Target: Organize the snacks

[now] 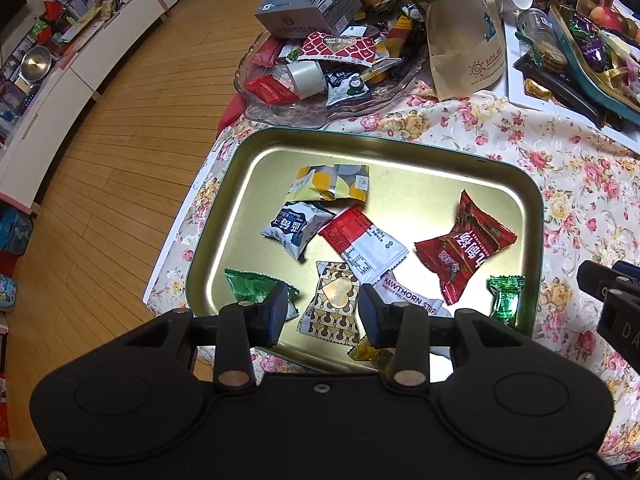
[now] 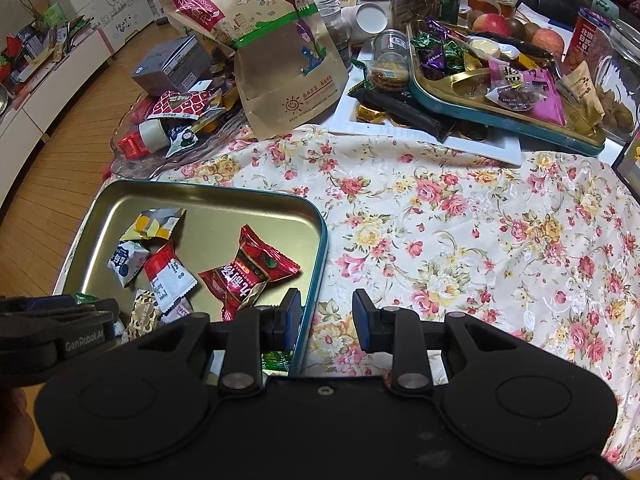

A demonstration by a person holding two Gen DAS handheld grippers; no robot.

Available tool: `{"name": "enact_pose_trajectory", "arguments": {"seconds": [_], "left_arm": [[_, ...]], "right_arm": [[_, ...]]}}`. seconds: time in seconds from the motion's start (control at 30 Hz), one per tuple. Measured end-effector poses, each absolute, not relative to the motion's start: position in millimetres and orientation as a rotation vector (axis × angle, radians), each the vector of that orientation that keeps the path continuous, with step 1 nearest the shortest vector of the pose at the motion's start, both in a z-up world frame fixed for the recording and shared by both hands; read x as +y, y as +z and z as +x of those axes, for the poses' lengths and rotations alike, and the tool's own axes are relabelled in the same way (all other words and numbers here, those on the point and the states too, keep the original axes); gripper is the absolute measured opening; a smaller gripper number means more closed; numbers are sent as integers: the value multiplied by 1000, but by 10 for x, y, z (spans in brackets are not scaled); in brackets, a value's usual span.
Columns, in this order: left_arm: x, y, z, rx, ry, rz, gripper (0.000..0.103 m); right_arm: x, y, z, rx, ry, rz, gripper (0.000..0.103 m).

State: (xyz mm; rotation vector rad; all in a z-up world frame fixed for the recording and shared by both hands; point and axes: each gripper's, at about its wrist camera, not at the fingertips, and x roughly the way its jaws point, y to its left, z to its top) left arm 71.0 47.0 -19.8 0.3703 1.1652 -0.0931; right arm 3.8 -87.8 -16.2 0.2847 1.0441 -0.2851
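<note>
A gold tin tray (image 1: 400, 160) with a teal rim sits on the floral cloth and holds several wrapped snacks: a yellow one (image 1: 328, 186), a blue-white one (image 1: 294, 226), a red-white one (image 1: 362, 242), a red candy (image 1: 466, 246), a brown heart-print one (image 1: 334, 302) and green candies (image 1: 505, 298). My left gripper (image 1: 323, 314) is open and empty above the tray's near edge. My right gripper (image 2: 326, 316) is open and empty over the tray's right rim (image 2: 318, 248). The red candy (image 2: 248, 276) also shows in the right wrist view.
A glass dish (image 1: 320, 108) with more snacks lies behind the tray. A paper bag (image 2: 280, 48), a grey box (image 2: 170, 66), jars and a second teal tray of sweets (image 2: 480, 84) crowd the back. The floral cloth (image 2: 480, 240) spreads right. Wooden floor lies left of the table.
</note>
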Motion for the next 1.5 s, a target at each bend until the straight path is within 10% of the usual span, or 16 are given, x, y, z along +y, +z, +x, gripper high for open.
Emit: {"name": "enact_pose_trajectory", "arguments": {"seconds": [1.5], "left_arm": [[466, -166, 683, 1148, -110, 367, 49]], "right_arm": [[-851, -146, 44, 1045, -274, 280, 31]]}}
